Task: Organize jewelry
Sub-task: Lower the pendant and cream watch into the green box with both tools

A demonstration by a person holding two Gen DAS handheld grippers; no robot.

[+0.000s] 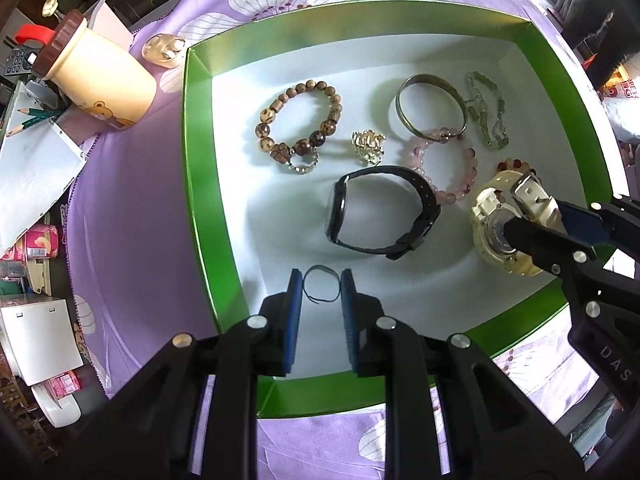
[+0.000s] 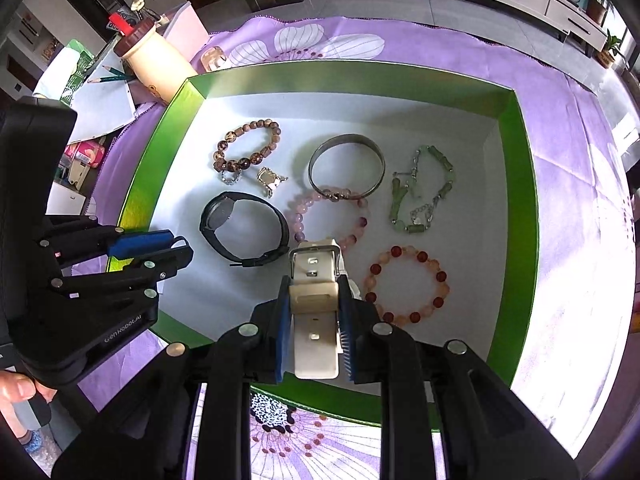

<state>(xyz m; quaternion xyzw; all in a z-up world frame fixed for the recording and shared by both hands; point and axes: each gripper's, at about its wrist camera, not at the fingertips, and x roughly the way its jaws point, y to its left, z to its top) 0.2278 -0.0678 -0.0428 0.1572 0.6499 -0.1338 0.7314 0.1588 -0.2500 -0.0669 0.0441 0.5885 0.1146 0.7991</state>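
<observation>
1. Currently the placing step: the right gripper [image 2: 314,320] is clenched on the strap of a cream plastic wristwatch [image 1: 506,220], carrying it inside the green-walled cardboard box with a white floor [image 2: 516,216], near the box's near edge.
2. Left gripper [image 1: 320,300] hangs with its jaws parted over the near-left part of the box floor, straddling a thin dark wire ring [image 1: 320,285] without pinching it, as far as I can tell.
3. Watch attitude: strap runs lengthwise between the pads, long axis pointing away from the near edge toward the far wall; buckle end [image 2: 316,258] leads. In the left wrist view the case back faces up and outward.
4. Whether the watch touches the floor cannot be told.
5. Neighbours: black wristwatch [image 2: 244,228] left of it, pink bead bracelet [image 2: 328,216] just beyond the buckle, red-and-peach bead bracelet [image 2: 406,284] close on the right.
6. Judgement: next move calls for lowering into the bare floor strip by the near edge, between black watch and red-and-peach bracelet, then letting go without overlapping the pink beads.
</observation>
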